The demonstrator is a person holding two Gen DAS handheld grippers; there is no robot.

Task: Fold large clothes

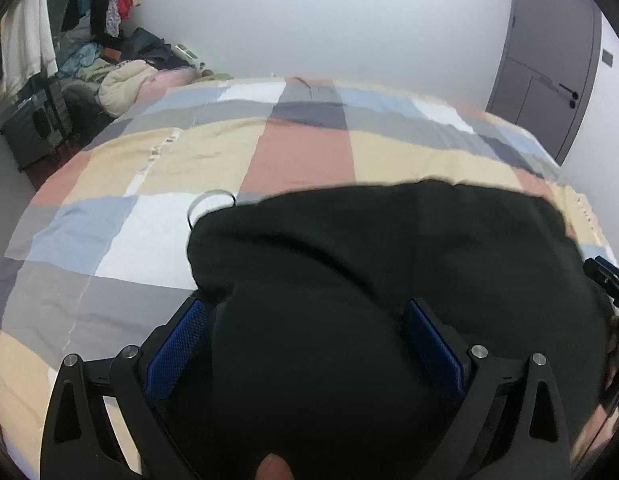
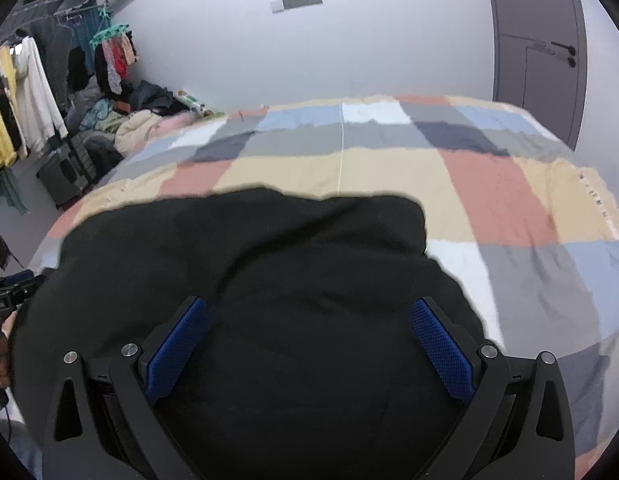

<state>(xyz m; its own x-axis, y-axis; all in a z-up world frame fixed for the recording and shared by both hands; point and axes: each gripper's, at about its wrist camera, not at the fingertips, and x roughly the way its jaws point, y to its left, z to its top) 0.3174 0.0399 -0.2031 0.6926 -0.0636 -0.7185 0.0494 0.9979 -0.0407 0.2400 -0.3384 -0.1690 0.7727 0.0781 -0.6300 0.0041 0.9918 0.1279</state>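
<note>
A large black garment lies bunched on the checked bedcover, near the bed's front edge. My left gripper hovers over its near part, blue pads wide apart, open, with the dark cloth filling the space under and between them. A thin white cord loop peeks out at the garment's far left edge. In the right wrist view the same garment spreads below my right gripper, also open, pads clear of the cloth. Each gripper shows at the other view's edge: the right gripper and the left gripper.
The bed fills both views under a white wall. At the far left are a heap of clothes, a hanging rack of garments and a black suitcase. A grey door stands at the right. A fingertip shows at the bottom.
</note>
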